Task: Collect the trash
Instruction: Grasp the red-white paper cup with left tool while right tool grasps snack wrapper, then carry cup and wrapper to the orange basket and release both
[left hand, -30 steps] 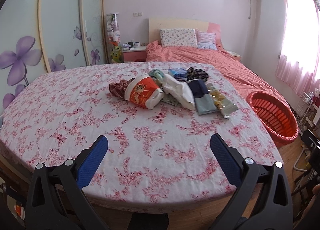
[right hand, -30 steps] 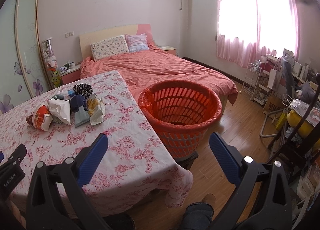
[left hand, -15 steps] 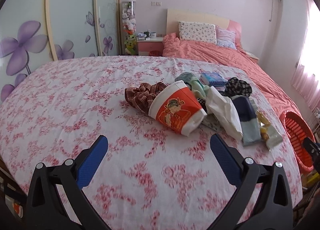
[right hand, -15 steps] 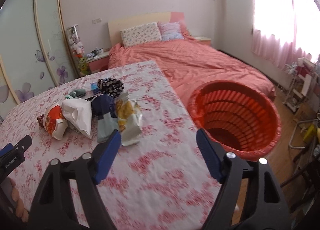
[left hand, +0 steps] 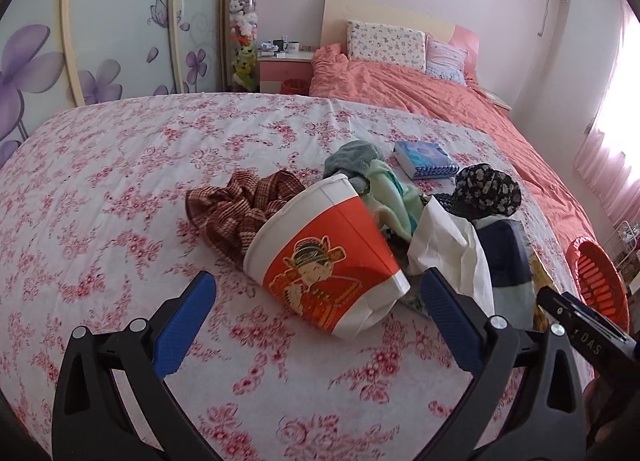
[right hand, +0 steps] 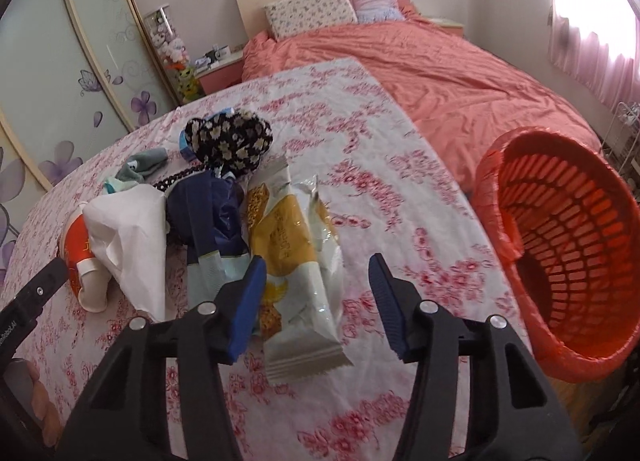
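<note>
A pile of litter lies on the flowered table cloth (left hand: 100,189). A red and white noodle cup (left hand: 320,257) lies on its side, just beyond my left gripper (left hand: 316,289), which stands open around its near end without touching. My right gripper (right hand: 317,264) hovers over a yellow and white snack wrapper (right hand: 296,245); its jaws are closing and the wrapper lies under the gap, with no pad pressing on it. A white paper bag (right hand: 128,229) and a dark blue packet (right hand: 212,213) lie between cup and wrapper. The orange basket (right hand: 560,245) stands off the table's right edge.
A plaid cloth (left hand: 240,201), green cloths (left hand: 384,189), a blue notebook (left hand: 424,159) and a black flowered cloth (right hand: 232,137) lie behind the litter. A bed with an orange cover (right hand: 440,73) stands beyond the table, and wardrobe doors (left hand: 120,21) line the left.
Both grippers have come forward and down toward the pile. The cup now sits right at the left fingers. The right jaws have narrowed and moved from the basket side over the snack wrapper.
</note>
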